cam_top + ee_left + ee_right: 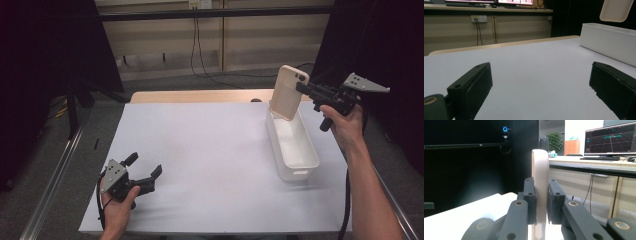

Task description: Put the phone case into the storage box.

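Holding the phone case (289,92) upright over the far end of the white bin (300,162), we are pinching it by its thin edge with the right gripper (301,88), whose jaws are clamped flat on both of its faces. In the right gripper view the case (540,192) is standing on edge between the two pads, so we judge that gripping it this way is keeping it vertical and letting its lower end go down between the bin's narrow walls. Its bottom corner is sitting just at the rim, not yet inside.

We are resting the left gripper (148,179) low on the white table cover (200,160), well apart from the bin, with its jaws spread wide and nothing between them; it seems we are keeping it out of the way.

Counting, we are seeing one case, one bin, and two grippers.
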### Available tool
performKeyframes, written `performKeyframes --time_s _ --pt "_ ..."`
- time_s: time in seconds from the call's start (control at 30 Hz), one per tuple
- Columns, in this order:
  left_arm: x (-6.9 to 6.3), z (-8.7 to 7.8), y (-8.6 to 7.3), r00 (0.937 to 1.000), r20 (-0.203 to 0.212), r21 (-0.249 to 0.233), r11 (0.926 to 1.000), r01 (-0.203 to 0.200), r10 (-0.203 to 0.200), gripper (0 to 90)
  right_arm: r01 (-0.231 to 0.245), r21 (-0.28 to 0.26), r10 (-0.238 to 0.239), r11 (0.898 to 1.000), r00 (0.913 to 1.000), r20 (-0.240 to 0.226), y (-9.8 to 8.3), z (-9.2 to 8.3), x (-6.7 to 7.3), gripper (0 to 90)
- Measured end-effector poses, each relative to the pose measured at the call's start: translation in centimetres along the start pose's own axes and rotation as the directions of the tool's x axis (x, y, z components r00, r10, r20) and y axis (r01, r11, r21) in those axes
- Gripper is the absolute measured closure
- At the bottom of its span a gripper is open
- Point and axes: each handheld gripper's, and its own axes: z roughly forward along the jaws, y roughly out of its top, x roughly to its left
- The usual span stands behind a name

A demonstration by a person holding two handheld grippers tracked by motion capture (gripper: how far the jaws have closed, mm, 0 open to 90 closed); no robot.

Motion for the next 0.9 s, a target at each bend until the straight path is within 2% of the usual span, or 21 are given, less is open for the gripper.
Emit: performKeyframes --time_s 0.13,0.47,0.9 --pt "0.0 0.0 0.0 1.0 0.001 0.001 1.0 -0.007 0.007 4.7 0.004 0.001 -0.004 1.0 1.0 0.005 -0.1 0.3 -0.7 80.4" --pt "0.1 0.1 -0.1 1.0 -0.005 0.005 1.0 0.006 -0.006 4.7 -0.007 0.027 0.006 1.0 0.9992 0.04 -1.7 0.8 -2.7 80.4" --pt "0.2 0.3 -0.2 1.0 -0.006 0.017 0.9999 0.002 -0.002 4.7 -0.019 0.052 0.016 0.998 0.9981 0.059 -3.4 1.8 -4.1 80.4"
